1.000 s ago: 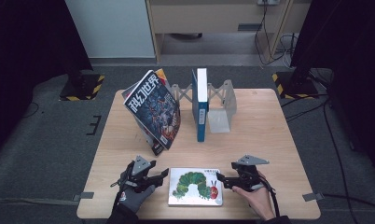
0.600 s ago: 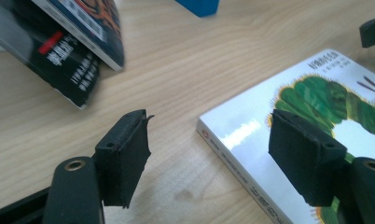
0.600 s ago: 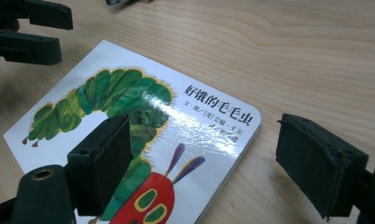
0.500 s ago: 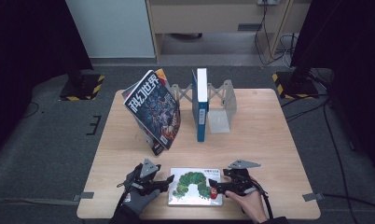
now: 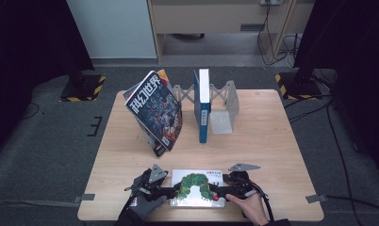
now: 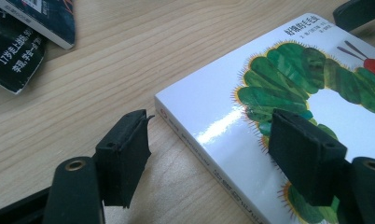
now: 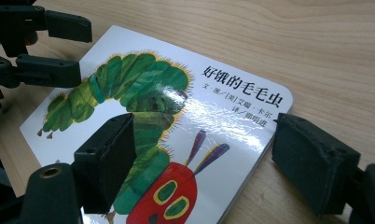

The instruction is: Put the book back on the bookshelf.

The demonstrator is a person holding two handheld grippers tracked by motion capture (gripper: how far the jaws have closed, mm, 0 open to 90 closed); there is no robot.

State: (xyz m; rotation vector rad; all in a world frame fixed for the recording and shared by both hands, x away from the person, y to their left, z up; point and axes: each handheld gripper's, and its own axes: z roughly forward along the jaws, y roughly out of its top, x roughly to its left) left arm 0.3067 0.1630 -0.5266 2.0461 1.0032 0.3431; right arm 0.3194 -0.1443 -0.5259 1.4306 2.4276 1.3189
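Observation:
A white board book with a green caterpillar on its cover [image 5: 197, 188] lies flat near the table's front edge. My left gripper [image 5: 173, 192] is at the book's left end, and its jaws have just been opening a little. In the left gripper view my left gripper [image 6: 213, 158] stands open astride the book's [image 6: 251, 107] corner: one jaw is beside the spine, the other over the cover. My right gripper [image 5: 221, 190] is at the book's right end. In the right gripper view my right gripper [image 7: 209, 163] is open, with one jaw over the book's cover [image 7: 176, 116] and the other off its edge.
A dark magazine [image 5: 154, 110] leans at the table's back left. A blue book [image 5: 203, 106] stands upright in a grey folding rack [image 5: 227, 92], with a clear bookend [image 5: 221, 122] beside it. Bare wooden table [image 5: 272, 141] lies to the right.
Both hands have closed in on the caterpillar book from its two ends, the left one moving right and slightly down. The book has stayed in place.

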